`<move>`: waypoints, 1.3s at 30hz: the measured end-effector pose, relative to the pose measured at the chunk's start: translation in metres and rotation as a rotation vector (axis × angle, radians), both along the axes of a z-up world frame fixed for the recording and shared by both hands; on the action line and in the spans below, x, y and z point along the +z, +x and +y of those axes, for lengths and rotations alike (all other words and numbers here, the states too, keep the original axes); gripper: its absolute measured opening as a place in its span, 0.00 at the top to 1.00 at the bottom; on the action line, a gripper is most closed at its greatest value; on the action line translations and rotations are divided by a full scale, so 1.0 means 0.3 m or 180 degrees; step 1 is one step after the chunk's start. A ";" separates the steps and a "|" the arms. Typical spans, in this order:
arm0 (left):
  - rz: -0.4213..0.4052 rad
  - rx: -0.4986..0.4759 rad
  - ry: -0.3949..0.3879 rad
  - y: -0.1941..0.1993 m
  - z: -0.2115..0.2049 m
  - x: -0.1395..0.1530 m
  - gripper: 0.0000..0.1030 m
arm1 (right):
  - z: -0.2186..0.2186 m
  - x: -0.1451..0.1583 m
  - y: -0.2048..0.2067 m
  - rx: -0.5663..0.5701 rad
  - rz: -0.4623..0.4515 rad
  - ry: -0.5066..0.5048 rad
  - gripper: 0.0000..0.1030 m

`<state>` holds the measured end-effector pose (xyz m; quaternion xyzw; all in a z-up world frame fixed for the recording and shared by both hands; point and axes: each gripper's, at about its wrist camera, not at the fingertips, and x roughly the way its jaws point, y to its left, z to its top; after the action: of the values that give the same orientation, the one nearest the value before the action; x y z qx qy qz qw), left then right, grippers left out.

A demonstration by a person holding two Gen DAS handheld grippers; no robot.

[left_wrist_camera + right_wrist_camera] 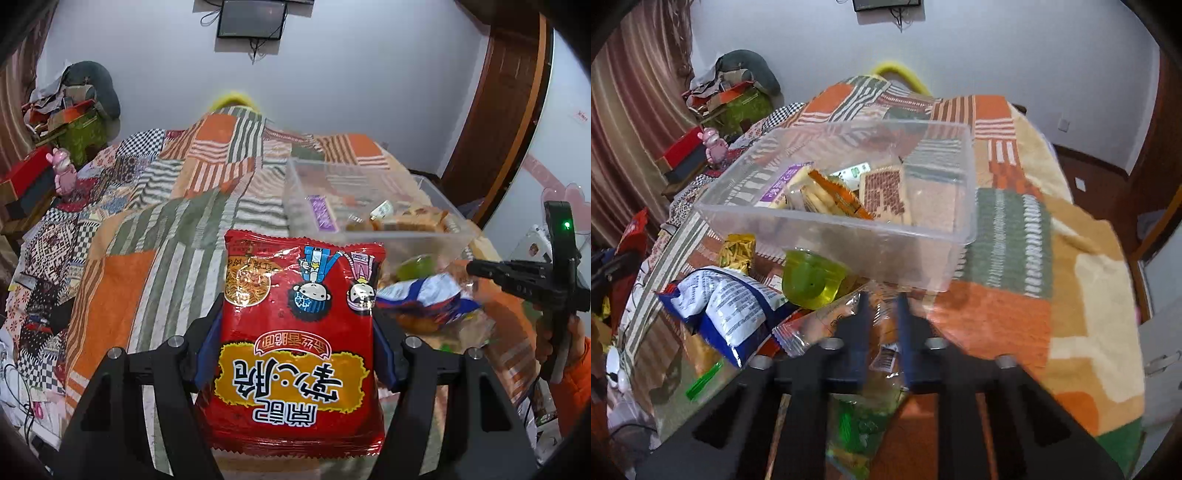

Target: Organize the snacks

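My left gripper [295, 328] is shut on a red instant-noodle packet [299, 332] and holds it above the patchwork bedspread, left of the clear plastic box [448, 227]. The box [746, 208] holds several snack packets, among them a purple one [781, 184] and an orange one [834, 195]. My right gripper [882, 306] is nearly shut around a clear orange snack packet [838, 321] in the loose pile in front of the box. A blue-and-white bag [727, 306], a green jelly cup [812, 278] and a yellow packet [737, 251] lie in that pile.
The patchwork bedspread [1015, 302] covers the bed. Cluttered boxes and a pink toy [64, 171] stand at the far left. A wooden door [506, 107] is at the right. Cables lie at the bed's left edge [18, 376].
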<state>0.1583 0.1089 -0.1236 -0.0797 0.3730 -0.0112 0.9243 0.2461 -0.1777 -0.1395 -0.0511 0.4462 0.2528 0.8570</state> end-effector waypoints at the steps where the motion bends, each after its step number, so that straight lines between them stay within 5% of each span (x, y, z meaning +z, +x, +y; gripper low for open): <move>1: -0.0014 0.0000 -0.0001 0.002 -0.007 0.004 0.35 | -0.007 0.002 -0.003 -0.0005 0.0033 0.0005 0.92; 4: -0.0040 -0.0021 -0.0006 -0.002 -0.025 0.012 0.35 | -0.031 0.005 -0.018 -0.0102 0.0085 0.0002 0.85; 8: -0.0015 -0.0028 -0.0007 -0.016 -0.035 0.001 0.35 | -0.026 0.012 -0.021 -0.0326 0.0006 0.0044 0.31; 11: 0.0012 0.0004 -0.0026 -0.025 -0.025 -0.009 0.35 | 0.012 0.012 0.015 -0.0442 -0.0025 0.0045 0.17; 18: -0.0004 0.0044 -0.0074 -0.040 0.002 -0.010 0.35 | 0.072 -0.079 0.063 -0.0427 0.0216 -0.0139 0.17; 26: -0.0001 0.0008 -0.0073 -0.031 -0.019 -0.030 0.35 | -0.035 -0.091 0.042 -0.0451 0.0338 -0.0178 0.18; 28: 0.0001 0.0003 -0.0088 -0.025 -0.025 -0.034 0.35 | -0.035 -0.108 0.046 -0.0432 0.0359 -0.0264 0.24; 31: -0.0004 0.0003 -0.0093 -0.016 -0.030 -0.032 0.35 | -0.026 -0.126 0.045 -0.0376 0.0425 -0.0203 0.48; 39: -0.0132 0.0036 -0.0129 0.021 -0.033 0.030 0.35 | -0.053 -0.039 -0.039 -0.0342 0.0084 -0.0145 0.57</move>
<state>0.1647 0.0989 -0.1145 -0.1002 0.3530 -0.0152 0.9301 0.2344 -0.1937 -0.1513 -0.0433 0.4652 0.1968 0.8619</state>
